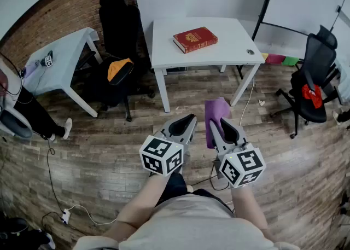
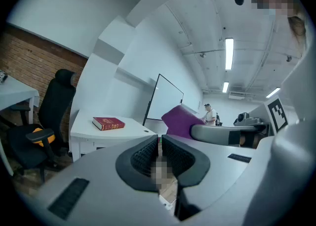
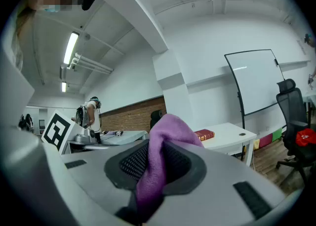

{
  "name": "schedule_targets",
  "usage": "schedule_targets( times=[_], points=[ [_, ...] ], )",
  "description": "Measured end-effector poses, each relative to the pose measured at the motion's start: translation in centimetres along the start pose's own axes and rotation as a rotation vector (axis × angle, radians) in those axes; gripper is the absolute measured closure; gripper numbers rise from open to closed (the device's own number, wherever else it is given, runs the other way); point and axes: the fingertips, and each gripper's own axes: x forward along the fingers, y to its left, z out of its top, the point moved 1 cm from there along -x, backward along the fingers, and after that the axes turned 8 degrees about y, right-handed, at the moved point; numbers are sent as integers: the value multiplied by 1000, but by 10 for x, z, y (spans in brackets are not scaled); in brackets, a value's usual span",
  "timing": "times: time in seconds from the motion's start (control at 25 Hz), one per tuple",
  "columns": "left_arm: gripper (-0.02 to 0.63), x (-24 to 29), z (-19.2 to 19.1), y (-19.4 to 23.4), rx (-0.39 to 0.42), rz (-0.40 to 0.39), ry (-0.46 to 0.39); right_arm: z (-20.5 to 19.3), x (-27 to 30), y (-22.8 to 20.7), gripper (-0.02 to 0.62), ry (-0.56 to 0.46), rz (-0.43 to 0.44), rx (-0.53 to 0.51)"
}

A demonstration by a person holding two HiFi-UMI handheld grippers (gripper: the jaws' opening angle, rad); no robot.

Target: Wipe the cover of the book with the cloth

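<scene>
A red hardcover book (image 1: 195, 39) lies on the far white table (image 1: 229, 52). The right gripper (image 1: 221, 126) pinches a soft purple cloth (image 1: 217, 113). The left gripper (image 1: 186, 125) has its jaws pressed together, empty.

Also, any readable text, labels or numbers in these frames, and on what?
No legible text anywhere.
Book: gold print on the red cover, too small to read.
Left marker cube and right marker cube: black-and-white square patterns only, no letters or numbers.
Whiteboard: no writing visible.
</scene>
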Motion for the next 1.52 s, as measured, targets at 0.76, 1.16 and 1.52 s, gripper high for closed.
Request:
schedule_targets(
  times=[0.76,1.16,1.52],
  points=[
    [568,13,-1,8,-2,-15,11,-7,8,-14,508,-17,3,85],
    [566,57,18,61,-11,-32,37,0,66,-44,508,31,-8,74],
    [568,106,54,122,-14,-67,60,31,142,-80,508,37,-51,85]
  ],
)
